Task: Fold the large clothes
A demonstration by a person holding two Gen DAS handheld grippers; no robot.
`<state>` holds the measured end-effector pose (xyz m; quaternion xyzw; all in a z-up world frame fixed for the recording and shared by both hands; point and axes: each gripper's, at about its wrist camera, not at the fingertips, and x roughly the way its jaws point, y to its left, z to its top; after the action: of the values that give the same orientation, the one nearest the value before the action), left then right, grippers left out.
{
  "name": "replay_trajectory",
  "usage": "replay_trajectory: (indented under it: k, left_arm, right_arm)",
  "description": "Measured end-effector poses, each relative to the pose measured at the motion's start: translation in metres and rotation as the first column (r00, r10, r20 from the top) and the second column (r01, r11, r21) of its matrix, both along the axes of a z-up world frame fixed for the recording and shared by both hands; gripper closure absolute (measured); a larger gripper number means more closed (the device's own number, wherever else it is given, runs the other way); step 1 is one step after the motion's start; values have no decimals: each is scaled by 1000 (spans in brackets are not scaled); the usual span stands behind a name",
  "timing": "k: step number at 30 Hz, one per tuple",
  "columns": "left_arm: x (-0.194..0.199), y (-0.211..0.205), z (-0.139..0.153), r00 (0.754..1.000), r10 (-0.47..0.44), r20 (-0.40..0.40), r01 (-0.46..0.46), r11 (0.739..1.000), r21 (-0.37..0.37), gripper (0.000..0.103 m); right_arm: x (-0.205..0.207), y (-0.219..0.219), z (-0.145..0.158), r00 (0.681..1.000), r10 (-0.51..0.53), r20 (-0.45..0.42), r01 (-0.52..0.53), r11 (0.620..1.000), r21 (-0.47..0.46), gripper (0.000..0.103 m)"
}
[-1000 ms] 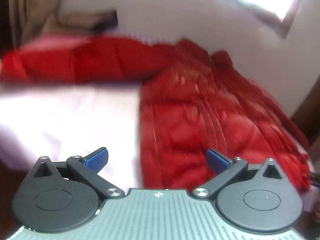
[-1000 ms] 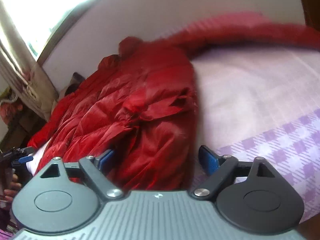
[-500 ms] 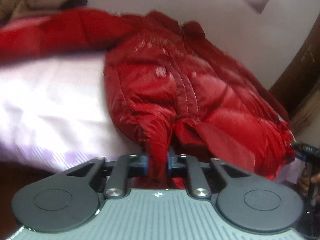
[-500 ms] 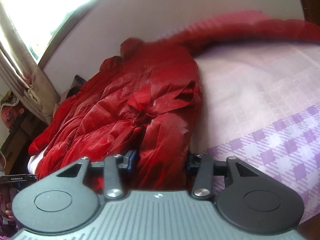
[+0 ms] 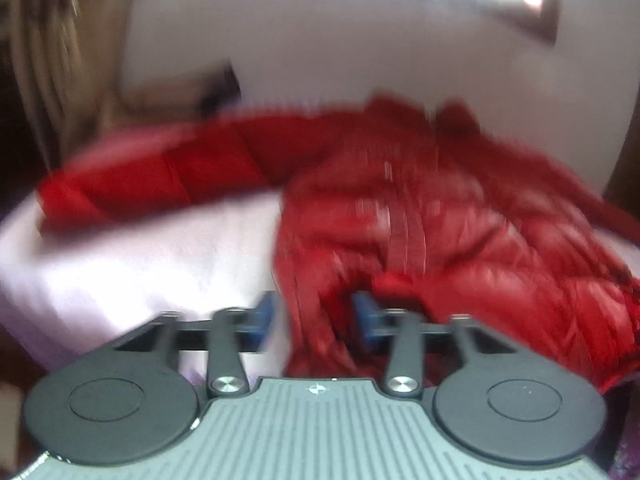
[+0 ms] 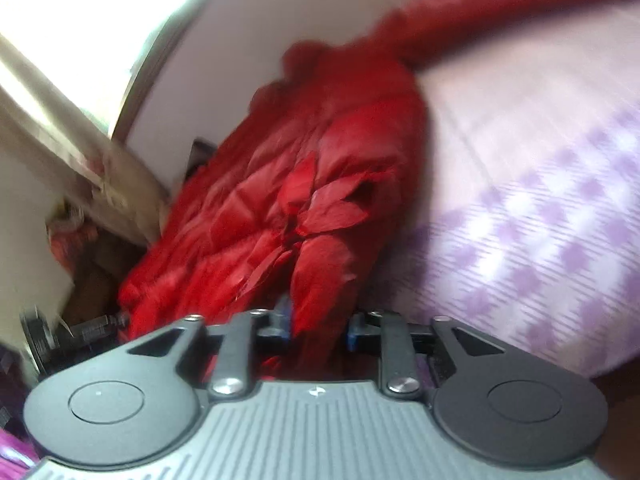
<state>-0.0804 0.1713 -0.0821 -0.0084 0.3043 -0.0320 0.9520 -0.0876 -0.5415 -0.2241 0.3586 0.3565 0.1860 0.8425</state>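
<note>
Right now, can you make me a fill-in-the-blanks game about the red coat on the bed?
1. The puffy jacket is the color ____.
2. The jacket lies on a bed sheet checked in white and ____.
3. The right gripper has jacket fabric between its ____.
4. One long sleeve stretches out over the ____.

Missing words: red; purple; jaws; bed

Glossy quilted jacket (image 6: 320, 184); matt checked bedsheet (image 6: 540, 208).
</note>
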Motion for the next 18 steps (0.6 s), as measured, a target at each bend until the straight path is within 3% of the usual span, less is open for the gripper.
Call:
replay_trajectory:
  k: [1,2,5,9,13,15,16,18]
  left_arm:
    - [-5,-1,9,998,13,54,-14,1000,7,9]
    - [-11,-3,19,994,24,106,-25,1000,6,0]
    - [-10,-16,46,982,1,187,4,1000,-26,0]
    - [15,-43,60,979,-67,193,83,994,-74,0]
    - [60,-76,60,979,-78,186,104,986,-134,0]
    - [92,-93,55,982,-74,173,98,985,-139,0]
    - [106,-99,51,983,-74,169,100,983,-152,0]
    - [136,-109,38,981,-80,179,108,982,-153,0]
  right_arm:
    - [-4,-8,5,999,-25,21,25,1000,7,67]
    - [-9,-17,13,997,-61,48,61,998,1,62]
    - [-14,-44,30,981,-163,102,165,986,-6,51]
    - [-4,-92,30,935,-343,87,333,936,111,51]
    - [18,-142,20,872,-485,62,472,868,154,51]
    - [32,-168,15,838,-545,34,533,830,168,39]
    - [37,-181,10,811,-584,18,573,801,172,25]
    - [49,-202,2,773,-634,3,621,759,193,23]
